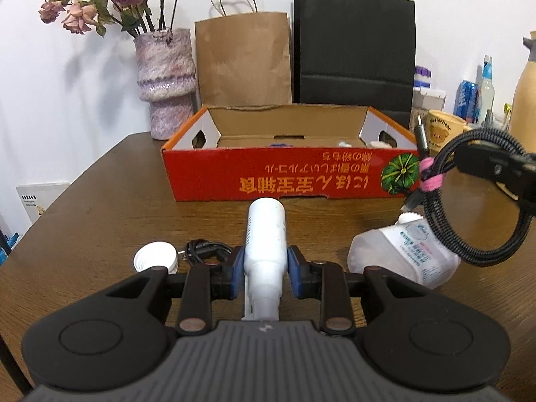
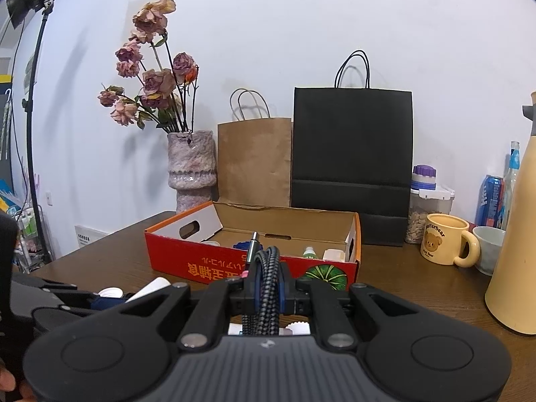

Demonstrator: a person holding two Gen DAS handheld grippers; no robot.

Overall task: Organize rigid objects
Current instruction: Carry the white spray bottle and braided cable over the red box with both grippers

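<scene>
My left gripper (image 1: 265, 266) is shut on a white spray bottle (image 1: 266, 231) that points toward the red cardboard box (image 1: 284, 174) ahead. My right gripper (image 2: 266, 296) is shut on a coiled black braided cable (image 2: 266, 274); in the left wrist view that cable (image 1: 469, 207) hangs at the right, tied with a pink band, above a clear plastic bottle (image 1: 405, 254) lying on the table. The box (image 2: 187, 261) holds several small items. A white cap (image 1: 155, 256) and a small black cord (image 1: 204, 249) lie left of the spray bottle.
Behind the box stand a vase of dried roses (image 1: 165, 80), a brown paper bag (image 1: 243, 57) and a black paper bag (image 1: 355, 50). A yellow bear mug (image 2: 447, 243), a can, bottles, a jar and a tall beige jug (image 2: 516, 251) crowd the right side.
</scene>
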